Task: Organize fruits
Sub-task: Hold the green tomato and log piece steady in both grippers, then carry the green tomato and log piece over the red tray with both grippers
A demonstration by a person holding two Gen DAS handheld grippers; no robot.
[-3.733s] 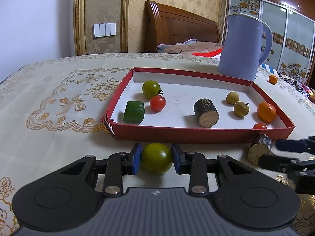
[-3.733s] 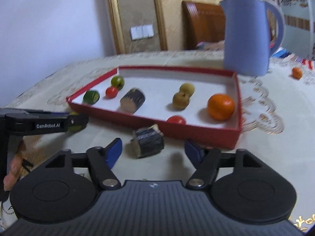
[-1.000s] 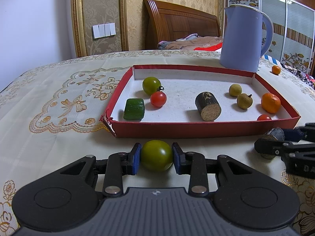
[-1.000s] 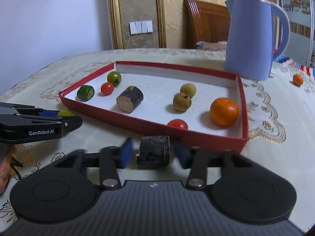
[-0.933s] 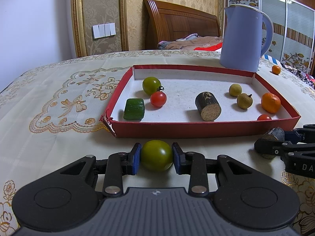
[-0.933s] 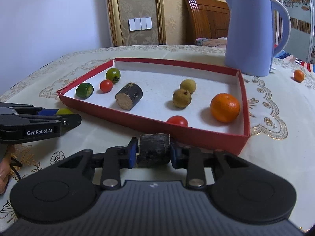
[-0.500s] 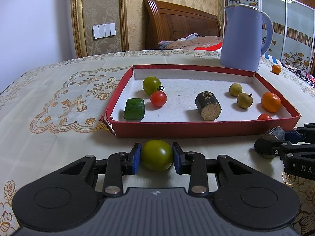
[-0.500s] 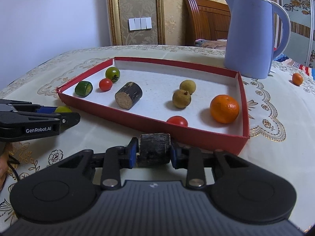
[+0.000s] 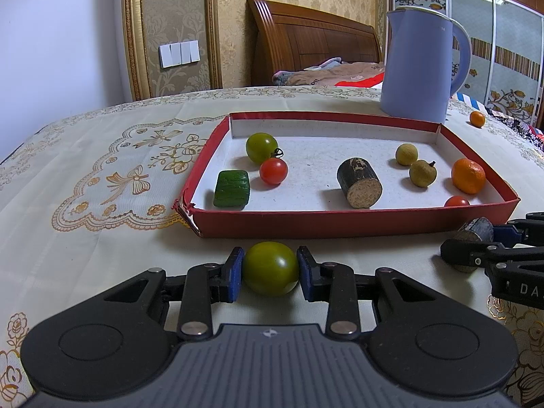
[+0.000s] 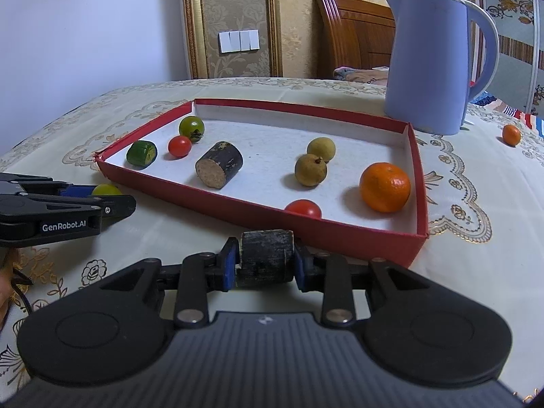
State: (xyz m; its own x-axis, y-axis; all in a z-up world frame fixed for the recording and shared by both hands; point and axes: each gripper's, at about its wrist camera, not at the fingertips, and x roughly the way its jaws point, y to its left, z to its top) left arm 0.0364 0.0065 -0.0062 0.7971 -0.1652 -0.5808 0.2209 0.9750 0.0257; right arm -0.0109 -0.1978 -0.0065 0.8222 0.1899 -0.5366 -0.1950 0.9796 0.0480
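Observation:
My left gripper [image 9: 271, 269] is shut on a green tomato [image 9: 271, 268], just in front of the red tray's [image 9: 340, 226] near wall. A dark sugarcane piece [image 10: 264, 259] sits clamped between the blue pads of my right gripper [image 10: 264, 262], near the tray's [image 10: 340, 234] front right corner. Inside the tray lie a green tomato [image 9: 261, 148], a red cherry tomato [image 9: 273, 171], a cucumber chunk [image 9: 232, 188], another sugarcane piece [image 9: 359, 187], two longans [image 9: 422, 173], an orange [image 9: 468, 175] and a second red tomato [image 9: 456, 201]. Each view shows the other gripper at its edge.
A lilac kettle [image 9: 420, 80] stands behind the tray at the right. A small orange [image 9: 477, 118] lies on the embroidered tablecloth [image 9: 102, 176] beyond the kettle. A wooden headboard [image 9: 312, 40] and a wall switch [image 9: 179, 53] are in the background.
One second ago the right gripper's pads stood slightly apart from the sugarcane piece; they have since closed on it. The left gripper has held the green tomato without moving.

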